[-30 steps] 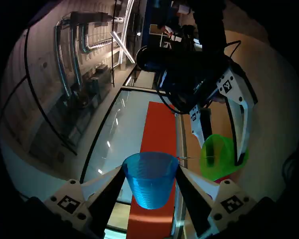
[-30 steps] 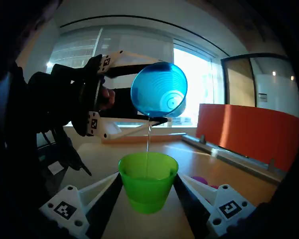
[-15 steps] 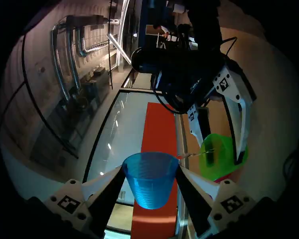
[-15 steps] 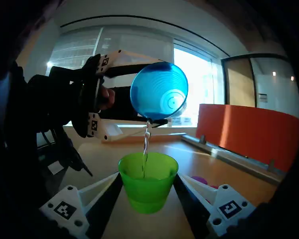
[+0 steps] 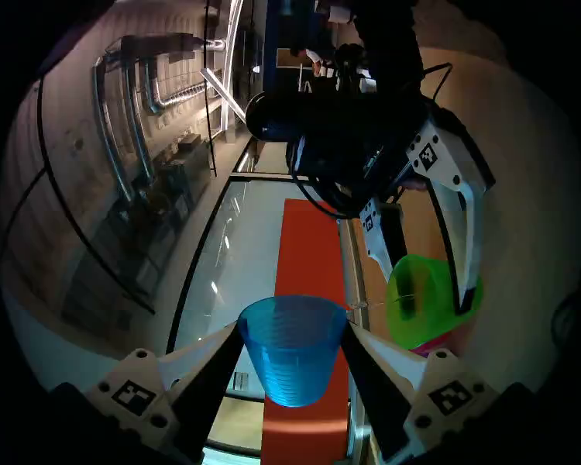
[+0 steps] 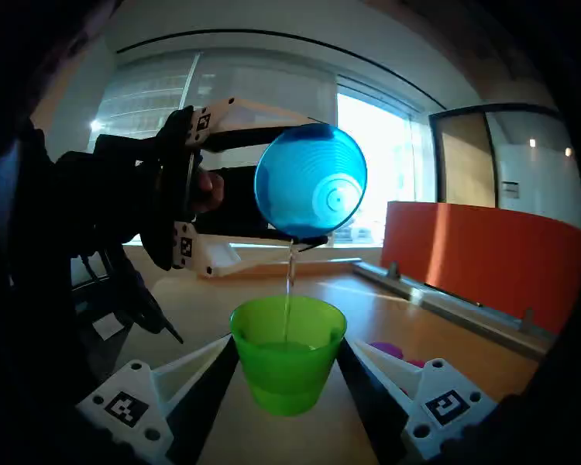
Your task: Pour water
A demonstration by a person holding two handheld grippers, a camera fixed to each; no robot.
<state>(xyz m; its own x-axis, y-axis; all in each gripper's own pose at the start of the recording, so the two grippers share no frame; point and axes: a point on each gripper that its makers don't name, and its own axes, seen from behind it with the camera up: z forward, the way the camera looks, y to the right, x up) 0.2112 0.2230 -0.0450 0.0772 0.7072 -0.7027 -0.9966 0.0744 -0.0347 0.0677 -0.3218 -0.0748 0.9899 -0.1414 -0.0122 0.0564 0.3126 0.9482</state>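
Note:
My left gripper [image 5: 292,358] is shut on a blue plastic cup [image 5: 292,356], tipped on its side above the green cup. In the right gripper view the same blue cup [image 6: 311,182] faces me with its mouth, and a thin stream of water [image 6: 288,291] falls from its rim into the green cup [image 6: 288,353]. My right gripper [image 6: 288,364] is shut on that green cup, held upright, with water in its lower part. The left gripper view shows the green cup [image 5: 424,301] between the right gripper's white fingers [image 5: 465,232].
A wooden table [image 6: 383,318] lies under the cups. An orange partition [image 6: 492,256] runs along its right side. Something purple-pink [image 6: 395,353] lies on the table behind the right finger. A hand [image 6: 205,190] in a dark sleeve holds the left gripper. Bright windows [image 6: 368,163] stand behind.
The blue cup has tipped a little further, its bottom turning more toward the right gripper view. The stream keeps falling and the water in the green cup has risen.

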